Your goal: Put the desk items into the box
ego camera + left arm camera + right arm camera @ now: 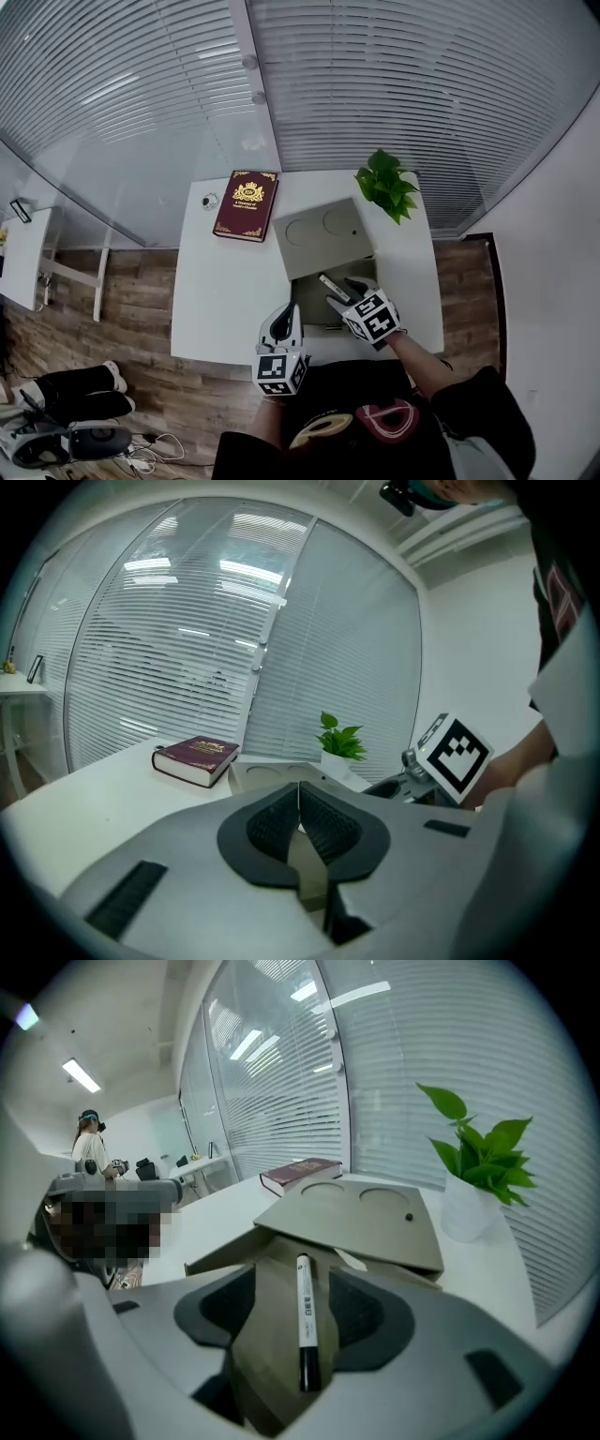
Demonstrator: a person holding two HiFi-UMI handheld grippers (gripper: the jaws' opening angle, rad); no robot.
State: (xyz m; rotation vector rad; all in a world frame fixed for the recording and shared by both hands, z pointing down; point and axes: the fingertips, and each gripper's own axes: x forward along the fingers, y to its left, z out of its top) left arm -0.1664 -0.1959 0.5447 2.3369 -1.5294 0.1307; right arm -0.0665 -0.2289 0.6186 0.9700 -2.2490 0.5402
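A tan cardboard box [312,306] stands open on the white desk [225,291], its lid [319,236] tipped back. My right gripper [349,295] hangs over the box, open. A white marker pen with a black cap [304,1316] lies inside the box between its pads, touching neither. The pen [334,288] also shows in the head view, beside that gripper. My left gripper [283,323] hovers at the desk's front edge, left of the box; its pads [309,825] meet, shut on nothing. A maroon book [246,204] lies at the back left.
A potted green plant [386,184] stands at the desk's back right corner, close behind the lid. A small round item [210,200] lies left of the book. Blinds and glass walls rise behind the desk. A person [91,1147] stands far off by other desks.
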